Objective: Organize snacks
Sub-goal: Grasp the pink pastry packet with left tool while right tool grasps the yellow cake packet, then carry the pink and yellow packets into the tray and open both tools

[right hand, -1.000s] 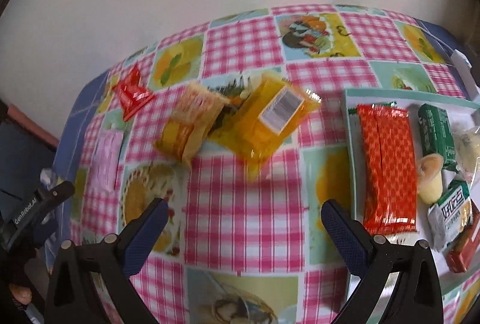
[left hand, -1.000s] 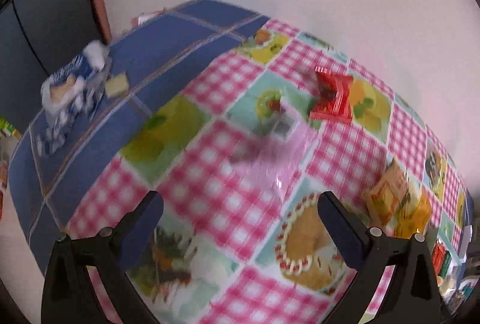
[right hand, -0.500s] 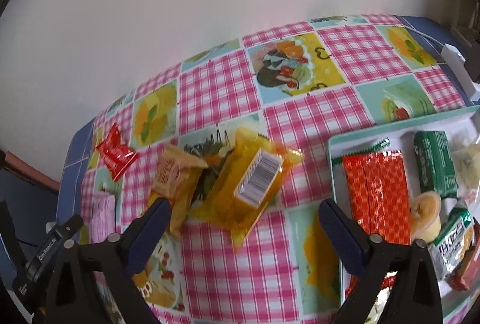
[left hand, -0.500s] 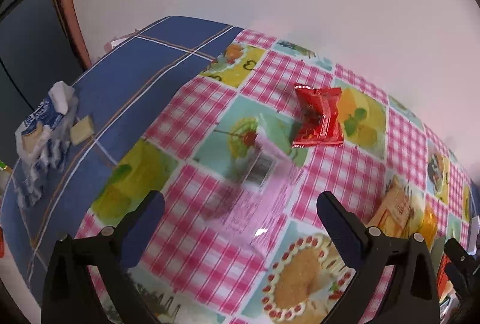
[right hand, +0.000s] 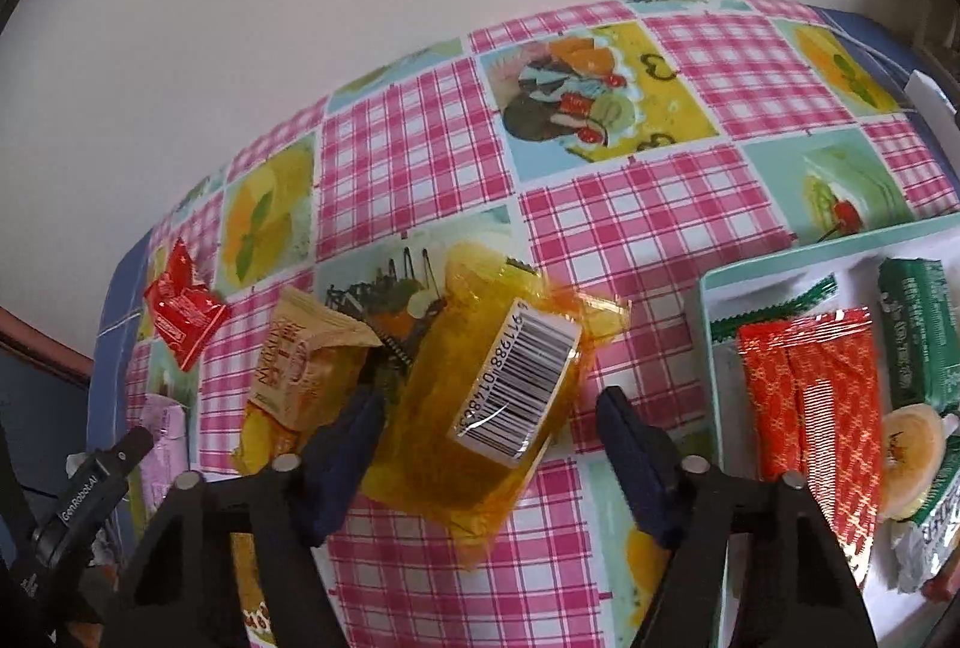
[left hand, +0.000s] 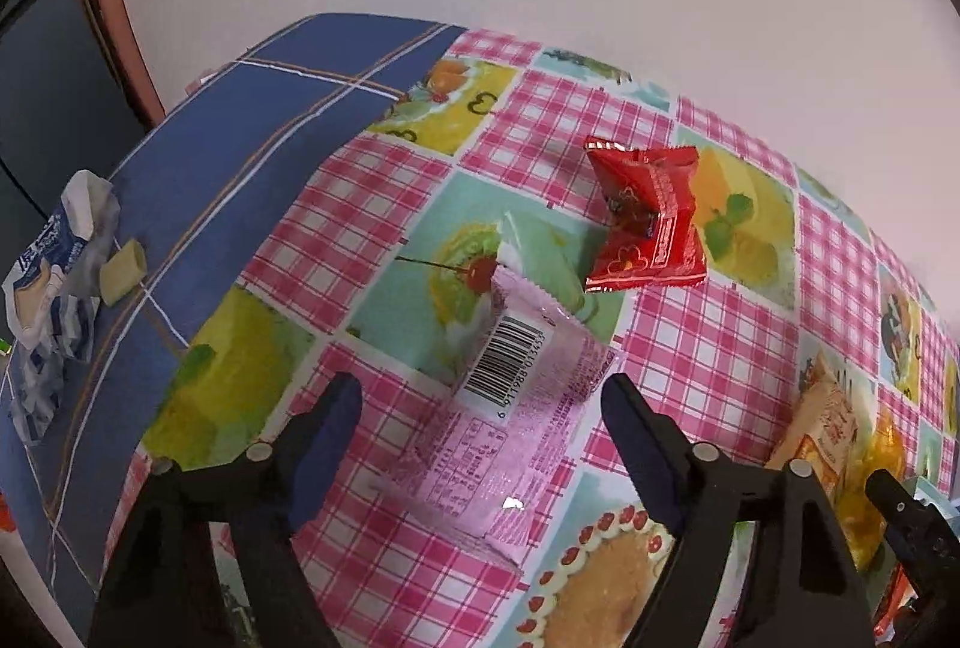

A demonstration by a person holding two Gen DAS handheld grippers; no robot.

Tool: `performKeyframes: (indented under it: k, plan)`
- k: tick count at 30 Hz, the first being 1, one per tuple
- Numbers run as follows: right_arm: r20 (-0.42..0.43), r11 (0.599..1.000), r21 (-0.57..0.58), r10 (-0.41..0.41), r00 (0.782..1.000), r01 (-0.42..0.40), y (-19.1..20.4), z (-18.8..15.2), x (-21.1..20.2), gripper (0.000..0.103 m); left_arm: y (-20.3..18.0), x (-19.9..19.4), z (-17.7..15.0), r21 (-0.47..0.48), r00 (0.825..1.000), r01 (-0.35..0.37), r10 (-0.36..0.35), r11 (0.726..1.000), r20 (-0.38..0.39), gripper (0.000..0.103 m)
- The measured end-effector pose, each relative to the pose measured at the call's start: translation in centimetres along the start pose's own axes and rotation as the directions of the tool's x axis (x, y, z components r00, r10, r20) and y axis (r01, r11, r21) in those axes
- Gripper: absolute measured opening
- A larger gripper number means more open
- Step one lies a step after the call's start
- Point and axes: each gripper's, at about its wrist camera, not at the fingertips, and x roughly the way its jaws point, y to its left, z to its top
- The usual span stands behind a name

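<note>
Packets, light, crinkly, slippery: left gripper (left hand: 480, 408) closing around pink packet (left hand: 498, 408), right gripper (right hand: 489, 423) around yellow packet (right hand: 486, 402); neither pinched yet, mid-body best.

The left gripper (left hand: 480, 402) is closing around a pink snack pack (left hand: 510, 408) lying barcode-up, pads not touching it yet. A red candy wrapper (left hand: 648, 222) sits just past it toward the table's far edge. A crumpled blue-and-white wrapper (left hand: 54, 276) is over by the left edge of the tablecloth (left hand: 372, 204).
</note>
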Motion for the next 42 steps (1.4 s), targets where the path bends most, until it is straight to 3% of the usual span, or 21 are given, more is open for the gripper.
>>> performKeyframes:
  k: [4,6,12,18,25,35,42]
  plan:
    - [0.001,1.000,-0.016,-0.002,1.000,0.002,0.3,-0.3,0.7,0.064,-0.6,1.3,-0.4,0.016,1.000,0.000,0.001,1.000,-0.026,0.071]
    - [0.002,0.999,-0.030,-0.010,1.000,0.010,0.5,-0.4,0.8,0.060,-0.8,1.9,-0.6,0.018,0.999,0.003,-0.003,1.000,-0.046,0.058]
    - [0.007,0.998,-0.056,-0.032,0.999,0.033,0.7,-0.5,0.9,0.060,-1.4,2.7,-1.1,0.035,0.998,-0.019,0.021,0.999,-0.063,0.047]
    - [0.016,0.988,-0.122,-0.098,0.995,0.099,1.5,-0.8,1.3,0.052,-1.5,2.7,-1.1,0.037,0.997,-0.026,0.029,0.999,-0.065,0.043]
    - [0.050,0.954,-0.226,-0.193,0.980,0.199,3.4,-1.8,2.1,0.052,-1.9,2.7,-1.1,0.045,0.997,-0.045,0.047,0.998,-0.061,0.044]
    - [0.057,0.946,-0.249,-0.202,0.978,0.210,3.9,-2.2,2.4,0.051,-1.9,2.7,-1.0,0.037,0.996,-0.046,0.049,0.998,-0.077,0.042]
    - [0.017,0.960,-0.216,-0.181,0.983,0.180,3.2,-1.9,1.5,0.044,-1.4,2.1,-0.9,-0.017,0.995,-0.021,0.019,1.000,-0.102,0.039]
